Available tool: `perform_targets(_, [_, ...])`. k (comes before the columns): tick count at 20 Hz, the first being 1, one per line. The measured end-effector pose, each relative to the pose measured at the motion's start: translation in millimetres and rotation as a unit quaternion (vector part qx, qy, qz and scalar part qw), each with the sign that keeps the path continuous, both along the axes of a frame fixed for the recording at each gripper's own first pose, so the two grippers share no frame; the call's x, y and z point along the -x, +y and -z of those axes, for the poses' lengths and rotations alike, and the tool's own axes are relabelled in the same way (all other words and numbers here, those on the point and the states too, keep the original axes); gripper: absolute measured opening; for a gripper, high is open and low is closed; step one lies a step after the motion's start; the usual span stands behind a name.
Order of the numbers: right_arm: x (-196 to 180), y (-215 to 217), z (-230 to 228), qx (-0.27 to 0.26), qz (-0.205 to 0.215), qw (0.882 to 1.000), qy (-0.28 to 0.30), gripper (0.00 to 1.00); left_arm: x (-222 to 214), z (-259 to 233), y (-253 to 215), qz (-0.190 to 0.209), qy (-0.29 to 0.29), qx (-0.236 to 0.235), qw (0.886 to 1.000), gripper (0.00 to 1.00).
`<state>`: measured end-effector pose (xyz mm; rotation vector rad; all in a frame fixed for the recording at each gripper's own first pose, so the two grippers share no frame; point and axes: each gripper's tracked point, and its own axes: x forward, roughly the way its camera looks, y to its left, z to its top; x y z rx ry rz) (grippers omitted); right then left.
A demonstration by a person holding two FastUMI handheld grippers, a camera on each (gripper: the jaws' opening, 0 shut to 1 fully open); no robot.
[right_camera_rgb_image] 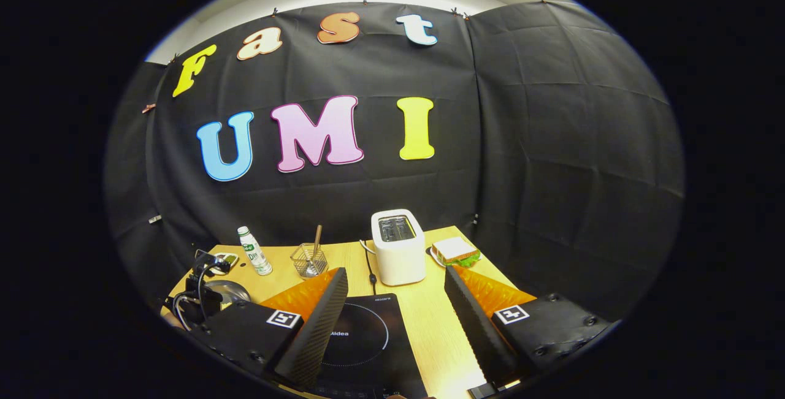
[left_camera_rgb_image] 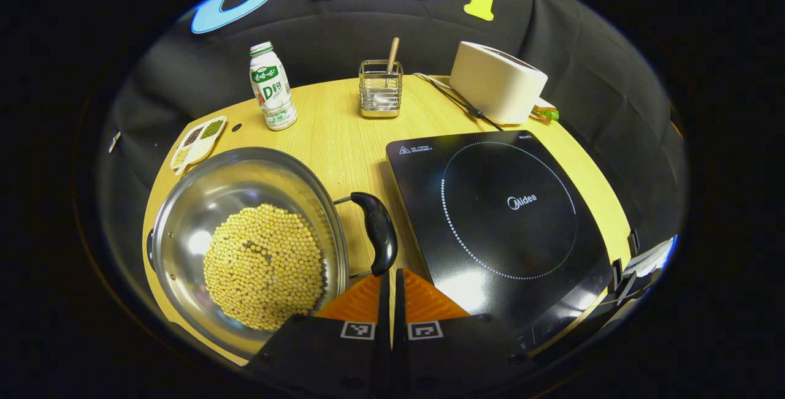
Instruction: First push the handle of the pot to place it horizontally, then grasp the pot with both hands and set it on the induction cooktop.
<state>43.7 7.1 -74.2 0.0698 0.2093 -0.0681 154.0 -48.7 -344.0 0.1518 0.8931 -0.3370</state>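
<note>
You've got one pot [left_camera_rgb_image: 245, 233] of countless beans left of the one induction cooktop [left_camera_rgb_image: 497, 215]. Behind the cooktop: one bottle [left_camera_rgb_image: 272, 86], one wire holder [left_camera_rgb_image: 380, 88] with one stick, one toaster [left_camera_rgb_image: 497, 82], one sandwich [right_camera_rgb_image: 455, 250]. One three-section dish [left_camera_rgb_image: 197, 140] sits far left of the cooktop. Two grippers: [left_camera_rgb_image: 391, 276] and [right_camera_rgb_image: 395, 282].

In the left gripper view the pot [left_camera_rgb_image: 245, 239] sits on the tabletop [left_camera_rgb_image: 343, 141] at near left, beans [left_camera_rgb_image: 264, 267] in it, its handle [left_camera_rgb_image: 377, 233] on its right side, just beside the induction cooktop [left_camera_rgb_image: 497, 215] to the right. Far left lie a divided dish [left_camera_rgb_image: 197, 141] and a bottle [left_camera_rgb_image: 271, 86]; a wire holder [left_camera_rgb_image: 380, 89] stands far centre, a toaster [left_camera_rgb_image: 497, 83] far right, a sandwich [right_camera_rgb_image: 454, 250] right of it
</note>
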Motion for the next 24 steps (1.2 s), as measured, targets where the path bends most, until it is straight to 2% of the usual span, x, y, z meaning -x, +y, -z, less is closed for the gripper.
perform_targets(7, [2, 2, -1, 0.003, 0.000, 1.000, 0.001, 0.99, -12, -1, -1, -0.002, -0.005, 0.004, 1.000, 0.05])
perform_targets(10, [5, 5, -1, 0.006, 0.000, 1.000, 0.000, 0.99, -9, -6, 2, -0.020, -0.015, 0.015, 1.000, 0.05])
perform_targets(13, [9, 16, 1, 0.011, -0.010, 1.000, 0.005, 0.99, 10, -15, 6, -0.047, -0.023, 0.041, 0.998, 0.05])
perform_targets(19, [17, 53, 10, 0.014, -0.043, 0.999, 0.015, 0.99, 65, -29, 35, -0.063, -0.048, 0.060, 0.995, 0.07])
perform_targets(20, [20, 59, 12, 0.012, -0.048, 0.999, 0.020, 0.99, 76, -32, 43, -0.069, -0.055, 0.065, 0.994, 0.03])
perform_targets(21, [21, 66, 14, 0.010, -0.053, 0.998, 0.023, 0.99, 85, -35, 52, -0.082, -0.063, 0.067, 0.992, 0.12])
perform_targets(23, [23, 81, 18, 0.009, -0.065, 0.997, 0.030, 0.99, 108, -38, 64, -0.105, -0.072, 0.083, 0.988, 0.20])
perform_targets(24, [25, 89, 22, 0.010, -0.072, 0.997, 0.035, 0.99, 119, -38, 70, -0.116, -0.077, 0.089, 0.986, 0.27])
